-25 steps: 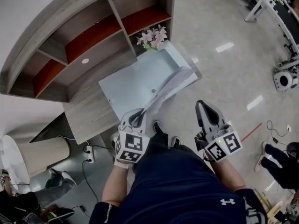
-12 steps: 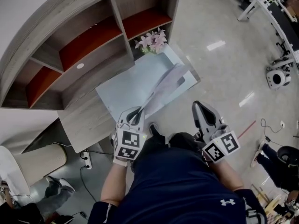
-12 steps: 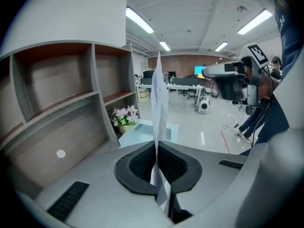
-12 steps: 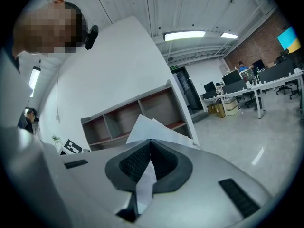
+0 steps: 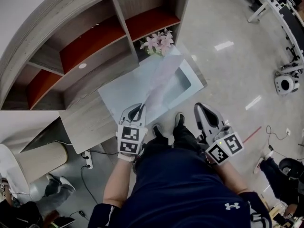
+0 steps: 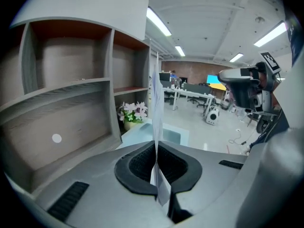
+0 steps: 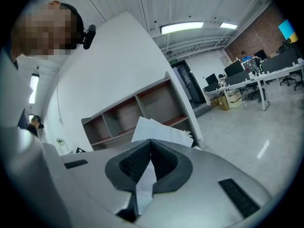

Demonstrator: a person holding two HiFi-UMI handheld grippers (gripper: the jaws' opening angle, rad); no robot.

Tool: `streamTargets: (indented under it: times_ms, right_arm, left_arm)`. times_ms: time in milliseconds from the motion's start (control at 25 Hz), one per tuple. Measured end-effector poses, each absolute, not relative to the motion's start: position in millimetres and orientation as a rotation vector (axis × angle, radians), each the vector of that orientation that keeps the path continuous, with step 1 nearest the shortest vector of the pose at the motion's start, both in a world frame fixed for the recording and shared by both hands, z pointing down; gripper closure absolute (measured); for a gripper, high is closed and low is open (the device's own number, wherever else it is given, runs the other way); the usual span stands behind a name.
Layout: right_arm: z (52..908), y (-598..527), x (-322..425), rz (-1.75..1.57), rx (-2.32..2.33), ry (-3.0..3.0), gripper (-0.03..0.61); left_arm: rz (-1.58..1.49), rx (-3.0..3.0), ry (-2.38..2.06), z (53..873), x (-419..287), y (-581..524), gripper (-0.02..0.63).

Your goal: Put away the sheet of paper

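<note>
Rising since a second ago, the sheet of paper (image 5: 161, 77) no longer droops rightward over the pale blue worktop (image 5: 121, 91). It stands edge-on, a thin white strip reaching toward the pink flowers (image 5: 159, 41). The left claw (image 5: 140, 109) is clamped on its lower edge, above the worktop's near side. The right claw (image 5: 202, 109) is closed on nothing, apart from the sheet.

There's the navy short-sleeved top (image 5: 185, 189), small white logo (image 5: 231, 205) low right; dark shoes (image 5: 179, 120); left gripper (image 5: 140, 107) and right gripper (image 5: 199, 107) pale grey, black-and-white marker cubes (image 5: 129, 140).
</note>
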State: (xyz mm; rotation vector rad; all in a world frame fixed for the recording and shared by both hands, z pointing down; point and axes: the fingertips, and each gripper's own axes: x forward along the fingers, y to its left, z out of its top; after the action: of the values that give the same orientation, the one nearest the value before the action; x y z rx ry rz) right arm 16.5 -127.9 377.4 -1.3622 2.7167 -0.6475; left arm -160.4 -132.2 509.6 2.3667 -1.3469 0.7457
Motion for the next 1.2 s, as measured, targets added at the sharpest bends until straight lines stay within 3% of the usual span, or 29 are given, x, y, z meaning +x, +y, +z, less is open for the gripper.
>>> streamTargets:
  times_ms: [400, 800, 1200]
  right_arm:
    - [389.8, -158.3, 29.2, -0.759, -1.279, 2.742, 0.566]
    - [403.6, -177.3, 39.9, -0.843, -1.27, 2.738, 0.566]
    - [413.8, -186.8, 39.2, -0.893, -1.243, 2.748, 0.566]
  left_arm:
    - [0.28, 1.872, -1.347, 614.0, -169.9, -140.0, 0.598]
    - [0.133, 1.484, -1.333, 690.9, -181.9, -122.0, 0.598]
    - [0.134, 1.391, -1.337, 701.7, -186.7, -124.1, 0.598]
